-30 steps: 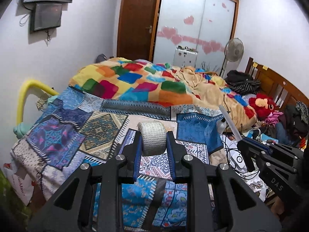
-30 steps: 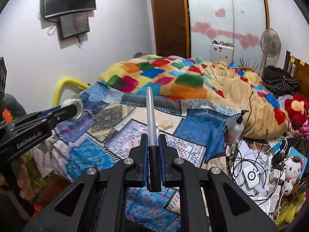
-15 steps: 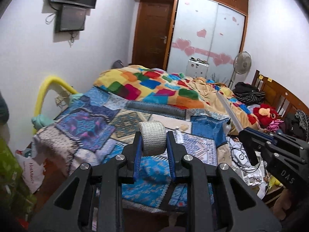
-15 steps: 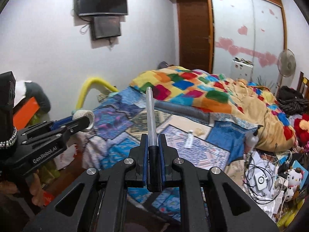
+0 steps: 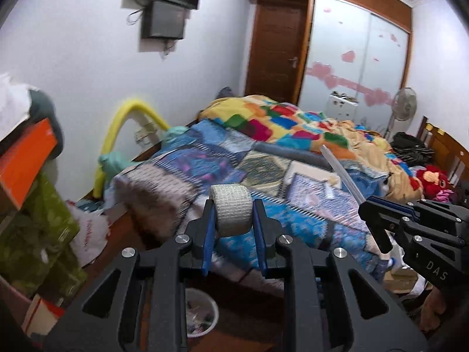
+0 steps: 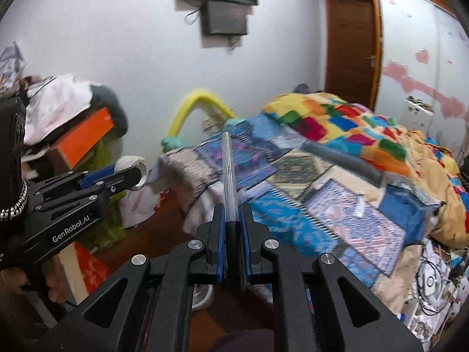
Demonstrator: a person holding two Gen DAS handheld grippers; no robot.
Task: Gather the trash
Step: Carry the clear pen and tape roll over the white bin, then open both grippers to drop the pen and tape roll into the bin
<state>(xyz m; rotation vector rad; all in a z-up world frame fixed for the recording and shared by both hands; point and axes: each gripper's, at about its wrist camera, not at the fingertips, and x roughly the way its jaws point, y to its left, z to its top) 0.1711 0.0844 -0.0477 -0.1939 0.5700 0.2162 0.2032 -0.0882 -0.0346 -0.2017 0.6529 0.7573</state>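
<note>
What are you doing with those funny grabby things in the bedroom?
A person is picking up trash. The left tongs are shut on a white bandage roll, and the right tongs are shut on a clear plastic tube. Both hang beside the bed. A white bin sits on the floor below.

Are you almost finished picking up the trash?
Partway. The left gripper holds a tape roll and the right gripper holds a clear tube, both off the bed. Neither is in the bin yet, and small bits lie on the bed.
</note>
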